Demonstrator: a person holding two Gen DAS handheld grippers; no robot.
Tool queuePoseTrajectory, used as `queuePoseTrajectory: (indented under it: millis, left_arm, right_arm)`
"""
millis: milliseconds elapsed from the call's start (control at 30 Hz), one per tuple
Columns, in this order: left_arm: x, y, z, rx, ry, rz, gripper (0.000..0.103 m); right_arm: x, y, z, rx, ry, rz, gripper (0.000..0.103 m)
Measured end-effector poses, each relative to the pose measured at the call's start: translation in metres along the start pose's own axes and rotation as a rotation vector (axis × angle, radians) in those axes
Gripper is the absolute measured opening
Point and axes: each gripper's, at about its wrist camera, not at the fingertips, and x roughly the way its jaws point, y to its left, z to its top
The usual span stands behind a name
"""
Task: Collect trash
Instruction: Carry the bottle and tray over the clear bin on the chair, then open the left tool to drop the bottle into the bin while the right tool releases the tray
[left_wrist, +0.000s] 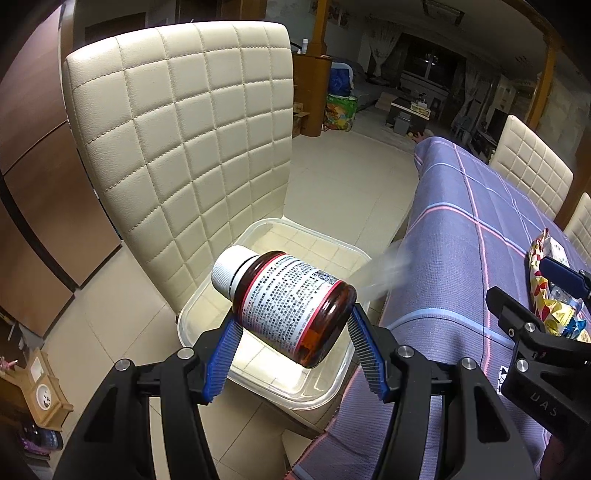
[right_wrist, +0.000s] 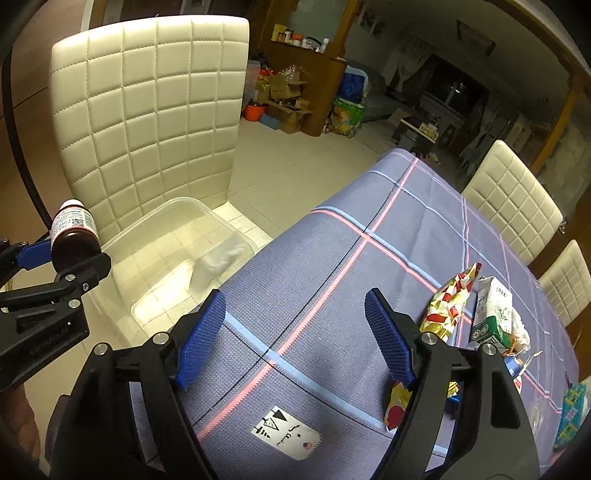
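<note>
The left gripper (left_wrist: 295, 325) clamps a brown pill bottle (left_wrist: 291, 299) with a white cap above a clear plastic bin (left_wrist: 332, 387) on a cream quilted chair (left_wrist: 177, 129). The right gripper (right_wrist: 295, 332) stands open and empty over the plaid tablecloth (right_wrist: 369, 258), with 1 milk carton (right_wrist: 493, 317) and crumpled wrappers (right_wrist: 447, 302) just beside it.

Bin (left_wrist: 207, 310) on chair (left_wrist: 177, 140), beside table (left_wrist: 461, 236)

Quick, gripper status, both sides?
Left gripper: closed on the brown pill bottle, held over the clear bin.
Right gripper: open, nothing between its pads.
</note>
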Motion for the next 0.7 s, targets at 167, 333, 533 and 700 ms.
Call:
queuePoseTrajectory:
  millis: [167,333,533,700]
  left_arm:
    - [0.001,-0.003,0.001,0.004,0.001,-0.004,0.057]
    - [0.004,-0.006,0.003,0.007,-0.001,-0.005,0.057]
    - [0.008,-0.009,0.007,0.012,0.0,-0.011,0.057]
    - [0.015,-0.013,0.011,0.023,0.007,-0.013,0.057]
  right_arm:
    - [-0.001,0.0,-0.002,0.001,0.005,0.007,0.077]
    - [0.0,0.0,-0.001,0.006,0.005,0.015,0.077]
    - [0.002,-0.001,0.0,0.01,0.005,0.019,0.077]
    - [0.008,-0.003,0.002,0.021,0.015,0.017,0.077]
